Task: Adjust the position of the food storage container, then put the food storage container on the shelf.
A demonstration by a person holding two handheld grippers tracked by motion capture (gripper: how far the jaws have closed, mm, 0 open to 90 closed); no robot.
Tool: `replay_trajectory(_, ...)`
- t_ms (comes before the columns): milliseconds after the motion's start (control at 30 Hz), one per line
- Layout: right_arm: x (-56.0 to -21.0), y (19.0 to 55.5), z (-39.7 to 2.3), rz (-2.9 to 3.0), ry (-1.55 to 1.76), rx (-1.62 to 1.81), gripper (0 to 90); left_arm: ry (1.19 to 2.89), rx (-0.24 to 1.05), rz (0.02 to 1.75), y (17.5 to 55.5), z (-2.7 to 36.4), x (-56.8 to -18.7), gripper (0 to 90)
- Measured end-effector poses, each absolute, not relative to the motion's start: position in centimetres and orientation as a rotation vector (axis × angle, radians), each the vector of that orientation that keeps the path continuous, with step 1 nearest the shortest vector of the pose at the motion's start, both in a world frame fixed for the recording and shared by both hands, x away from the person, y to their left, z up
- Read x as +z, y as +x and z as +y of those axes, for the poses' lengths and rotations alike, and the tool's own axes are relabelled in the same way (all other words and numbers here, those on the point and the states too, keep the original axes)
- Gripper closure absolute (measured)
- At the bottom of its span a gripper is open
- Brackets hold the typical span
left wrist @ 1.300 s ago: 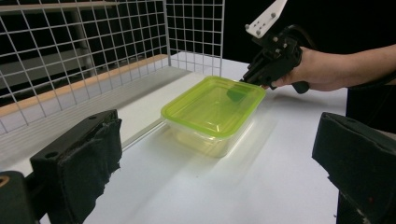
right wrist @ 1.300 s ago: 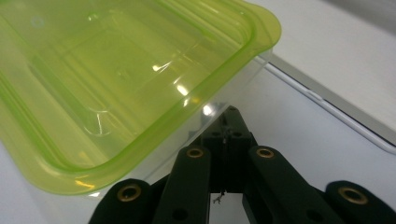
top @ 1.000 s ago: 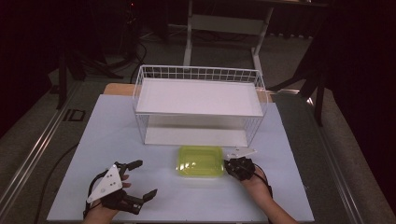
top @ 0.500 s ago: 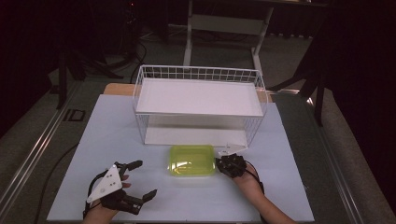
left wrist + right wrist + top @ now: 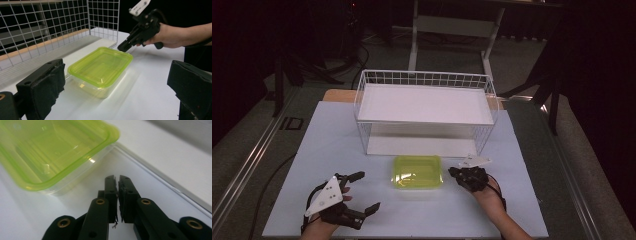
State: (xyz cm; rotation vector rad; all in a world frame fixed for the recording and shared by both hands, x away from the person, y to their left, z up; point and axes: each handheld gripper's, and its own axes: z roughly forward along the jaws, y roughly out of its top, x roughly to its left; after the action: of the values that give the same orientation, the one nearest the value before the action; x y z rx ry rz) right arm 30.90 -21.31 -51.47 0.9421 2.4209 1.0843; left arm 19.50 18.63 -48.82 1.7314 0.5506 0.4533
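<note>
Each black claw (image 5: 341, 201) carries a grey three-cornered plate, brass-ringed pivot holes and worn, frayed black pads (image 5: 51, 82).

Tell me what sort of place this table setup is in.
Probably a lab or studio rigged for recording handling work, not a home: a white table under dark surroundings, a white wire rack set as a prop, and one green-lidded container.

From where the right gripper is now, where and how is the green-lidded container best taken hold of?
Probably at the near right corner of the container, on the lid's overhanging rim. That lip juts out past the clear base, so one finger can go under it and one on top. Come from the right, level with the table; the right gripper already sits beside that edge, with nothing between its nearly closed fingers.
</note>
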Motion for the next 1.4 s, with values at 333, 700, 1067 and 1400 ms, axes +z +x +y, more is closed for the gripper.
replay_trajectory(333,-47.4,28.5,-22.2,2.362,0.932,1.287,18.5,1.778,0.382,0.535,20.5,17.1,-46.8,2.3)
replay_trajectory(700,-46.1,28.2,-20.7,2.337,0.818,1.310,17.9,1.776,0.321,0.632,23.7,15.6,-44.6,2.3)
replay_trajectory(1067,-45.5,28.9,-19.4,2.376,0.882,1.247,14.1,1.847,0.225,0.745,26.5,13.9,-44.7,2.3)
replay_trajectory(1400,-47.3,30.6,-18.2,2.399,1.089,1.254,10.7,1.836,0.152,0.888,28.8,13.4,-46.6,2.4)
